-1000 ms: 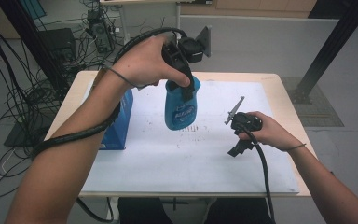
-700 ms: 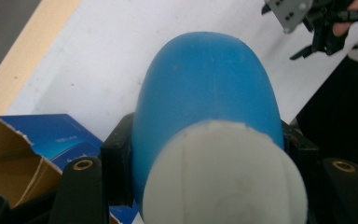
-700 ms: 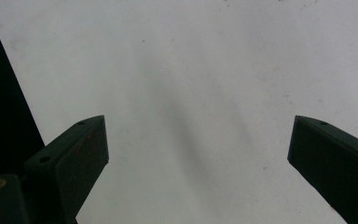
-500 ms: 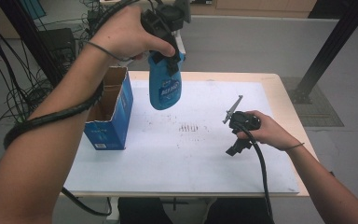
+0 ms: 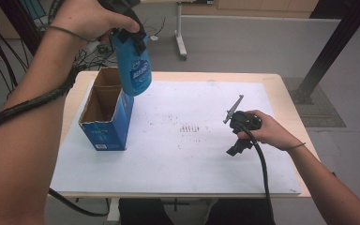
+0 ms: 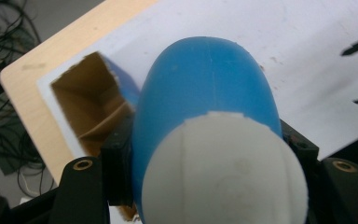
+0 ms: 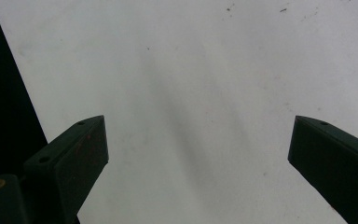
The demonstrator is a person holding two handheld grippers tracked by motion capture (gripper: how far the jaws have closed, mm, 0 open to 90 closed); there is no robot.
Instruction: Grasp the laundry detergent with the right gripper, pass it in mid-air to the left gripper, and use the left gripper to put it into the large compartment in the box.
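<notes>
Two grippers are at work. High up, the left gripper squeezes a blue bottle with a white cap. It hangs in the air, just above the open blue box on the white mat. Well apart, the right gripper rests on the mat, its jaws wide with nothing between them.

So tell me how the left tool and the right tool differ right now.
The left tool is shut on the blue bottle, while the right tool is open with nothing between its jaws. The left tool is raised above the open cardboard box; the right tool sits low over the white sheet. Both are hand-held and trail a black cable.
</notes>
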